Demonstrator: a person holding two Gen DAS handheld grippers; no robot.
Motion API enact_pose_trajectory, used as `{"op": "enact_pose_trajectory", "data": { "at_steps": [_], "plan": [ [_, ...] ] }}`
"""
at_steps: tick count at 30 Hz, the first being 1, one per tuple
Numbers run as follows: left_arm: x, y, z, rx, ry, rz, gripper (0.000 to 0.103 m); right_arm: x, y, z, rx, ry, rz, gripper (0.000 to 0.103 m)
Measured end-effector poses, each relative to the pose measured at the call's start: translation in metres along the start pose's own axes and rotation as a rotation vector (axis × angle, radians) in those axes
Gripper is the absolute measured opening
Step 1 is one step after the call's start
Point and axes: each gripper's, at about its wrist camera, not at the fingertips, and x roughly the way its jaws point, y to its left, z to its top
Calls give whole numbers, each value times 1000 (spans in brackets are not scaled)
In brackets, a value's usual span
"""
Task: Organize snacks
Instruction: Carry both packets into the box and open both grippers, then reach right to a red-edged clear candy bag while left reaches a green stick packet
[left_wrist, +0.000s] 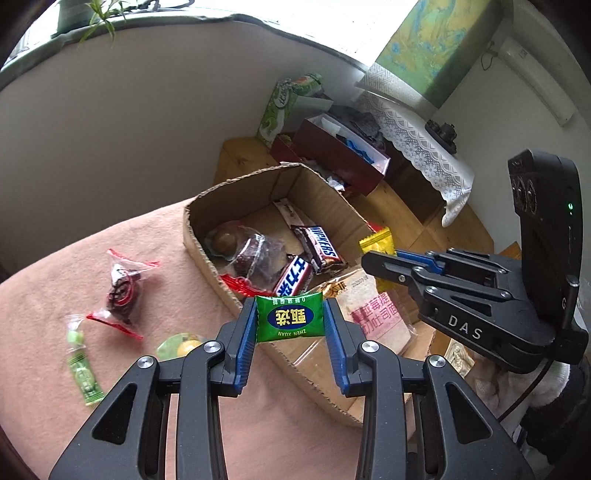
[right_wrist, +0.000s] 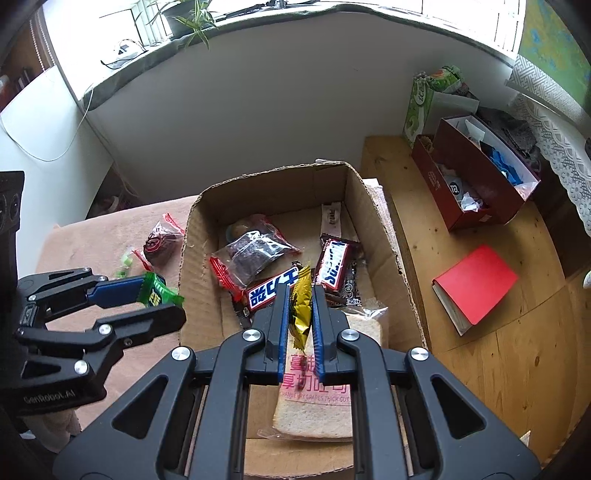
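My left gripper (left_wrist: 290, 319) is shut on a green candy packet (left_wrist: 289, 316), held above the near wall of the open cardboard box (left_wrist: 236, 184). My right gripper (right_wrist: 300, 299) is shut on a yellow candy wrapper (right_wrist: 301, 295), hovering over the box (right_wrist: 373, 206) interior. Inside the box lie two Snickers bars (right_wrist: 334, 264), a bag of dark dried fruit (right_wrist: 255, 251) and a wrapped slice of toast (right_wrist: 317, 413). On the pink cloth (left_wrist: 74, 258) left of the box rest a red-edged bag of dark fruit (left_wrist: 123, 291), a green candy (left_wrist: 83, 376) and a yellow-green sweet (left_wrist: 179, 345). In the left wrist view the right gripper (left_wrist: 380, 258) shows with the yellow wrapper (left_wrist: 376, 240).
A dark red shoebox (right_wrist: 476, 177) full of odds and ends and a green tissue box (right_wrist: 419, 107) stand on the wooden surface at the back right. A red notebook (right_wrist: 476, 282) lies right of the box. A white wall rises behind.
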Motion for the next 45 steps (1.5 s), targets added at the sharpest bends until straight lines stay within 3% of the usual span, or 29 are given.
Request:
{"op": "enact_pose_trajectory", "data": {
  "at_steps": [10, 11, 13, 15, 27, 45],
  "plan": [
    [17, -24, 1, 31, 19, -12, 36, 10, -17, 7, 7, -8, 0, 14],
    [18, -24, 1, 31, 25, -5, 40, 10, -18, 7, 8, -7, -3, 19],
    [20, -25, 1, 23, 38, 4, 54, 9, -19, 7, 13, -15, -14, 56],
    [21, -25, 1, 26, 42, 11, 54, 4, -20, 7, 21, -39, -30, 68],
    [4, -13, -2, 1, 24, 31, 54, -4, -6, 15, 22, -42, -44, 73],
    [-52, 47, -19, -91, -1, 123, 54, -13, 62, 28, 26, -35, 17, 73]
  ]
}}
